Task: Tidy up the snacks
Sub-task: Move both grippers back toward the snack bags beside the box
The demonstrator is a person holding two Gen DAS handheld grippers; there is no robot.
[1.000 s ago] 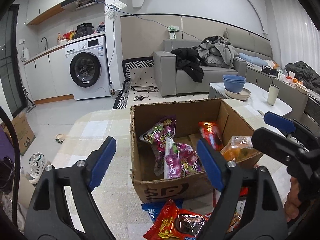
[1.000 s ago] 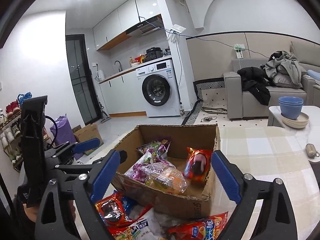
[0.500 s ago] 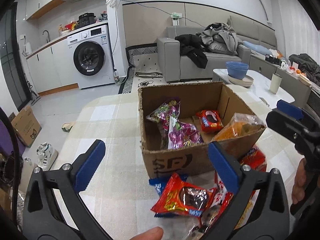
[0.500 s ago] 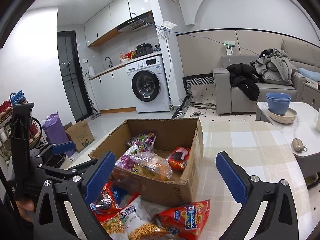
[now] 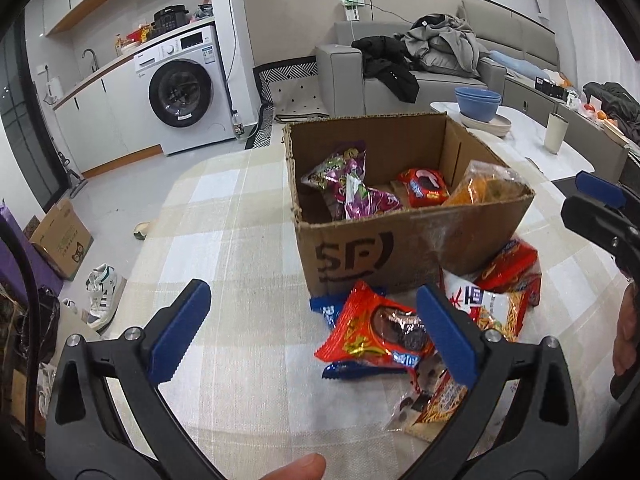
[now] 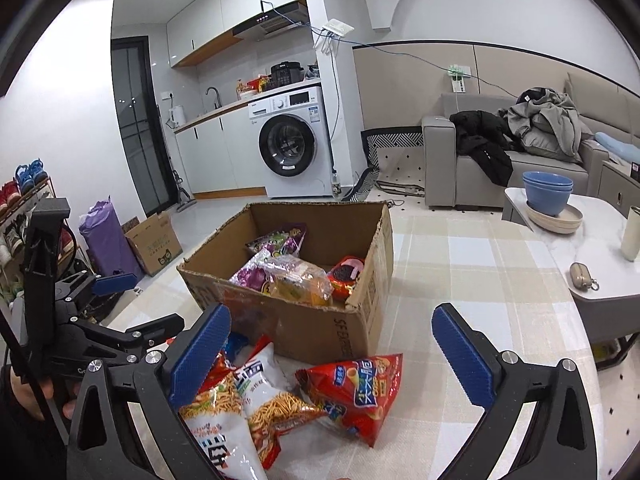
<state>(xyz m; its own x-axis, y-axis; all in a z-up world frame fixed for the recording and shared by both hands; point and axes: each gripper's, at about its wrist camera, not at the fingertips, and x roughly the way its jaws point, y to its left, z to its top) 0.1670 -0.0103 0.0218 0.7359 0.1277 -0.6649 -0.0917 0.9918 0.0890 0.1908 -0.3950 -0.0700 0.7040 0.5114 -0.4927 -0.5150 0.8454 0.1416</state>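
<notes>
Standing wide apart with nothing between their blue pads, the left gripper (image 5: 312, 332) and the right gripper (image 6: 332, 350) both hover over loose snack packets on the checked tablecloth (image 5: 224, 216). An open cardboard box (image 5: 400, 240) just beyond them holds purple candy bags (image 5: 352, 188), a red packet (image 5: 424, 188) and an orange bag (image 5: 484, 188). Against the box's near wall lie a red cookie packet (image 5: 372, 332), a white-and-red stick-snack bag (image 6: 276, 396) and a red chip bag (image 6: 360, 392).
</notes>
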